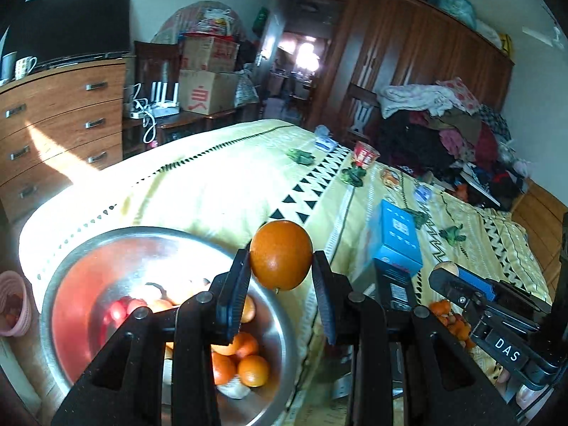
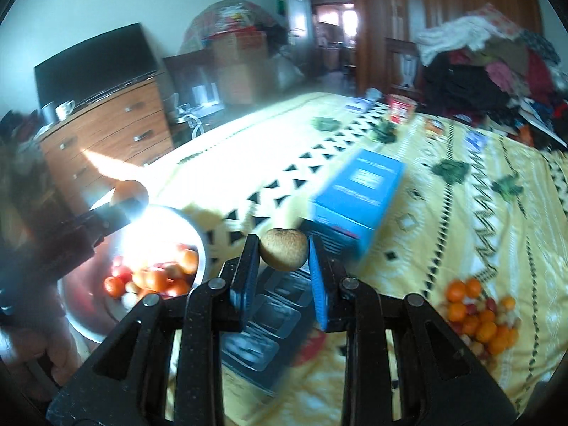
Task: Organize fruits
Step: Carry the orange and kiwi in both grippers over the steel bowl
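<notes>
Your left gripper is clamped on an orange, held in the air over the near rim of the metal bowl. Your right gripper grips a small brown fruit — rough-skinned, perhaps a kiwi — above a clear compartment tray on the yellow bedspread.

Only one word can be read: "DAS" on the right gripper's body in the left view. The printing on the blue box is too blurred to read.

The right view alone shows the tray and the full loose pile of small fruits on the bedspread. The left view alone shows a pink basket beside the bowl.
</notes>
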A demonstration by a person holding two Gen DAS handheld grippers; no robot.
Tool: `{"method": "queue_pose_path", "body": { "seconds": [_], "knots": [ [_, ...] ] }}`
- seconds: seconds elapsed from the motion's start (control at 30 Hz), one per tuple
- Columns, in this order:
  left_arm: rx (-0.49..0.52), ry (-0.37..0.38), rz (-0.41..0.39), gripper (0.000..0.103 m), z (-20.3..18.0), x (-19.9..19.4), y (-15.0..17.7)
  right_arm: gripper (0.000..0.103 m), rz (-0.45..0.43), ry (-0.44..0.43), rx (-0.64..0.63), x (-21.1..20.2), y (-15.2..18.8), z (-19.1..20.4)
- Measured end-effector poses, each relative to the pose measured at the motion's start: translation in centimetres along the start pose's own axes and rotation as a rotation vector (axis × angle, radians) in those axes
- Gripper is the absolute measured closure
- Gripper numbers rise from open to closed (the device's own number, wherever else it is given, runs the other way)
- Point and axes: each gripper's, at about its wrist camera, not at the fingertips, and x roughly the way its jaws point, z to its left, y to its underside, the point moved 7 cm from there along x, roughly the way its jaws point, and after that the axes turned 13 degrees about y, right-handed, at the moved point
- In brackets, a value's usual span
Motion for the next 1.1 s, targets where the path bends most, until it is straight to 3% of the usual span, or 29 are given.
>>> {"method": "queue_pose_path", "body": {
  "seconds": [0.23, 0.43, 0.9, 1.1],
  "knots": [
    [-0.074, -0.069, -0.008, 0.067, 5.5, -1.8, 1.3, 0.075, 0.024, -0.080, -0.105, 1.4, -0.5, 8.2],
    [-0.108, -0.082, 0.015, 0.067, 7.6, -2.0, 2.7, 0.075, 0.063, -0.113, -0.153, 2.3, 0.0, 11.4],
    [-0.192, -0.093, 0.123, 0.067, 11.4, -0.5, 5.0, 0.075, 0.209, -0.166, -0.177, 4.7, 2.1, 14.6],
    [-0.202, -0.094, 0.133, 0.067, 11.6, -0.3, 5.4, 0.075, 0.223, -0.165, -0.176, 4.9, 2.5, 14.5]
  ]
}}
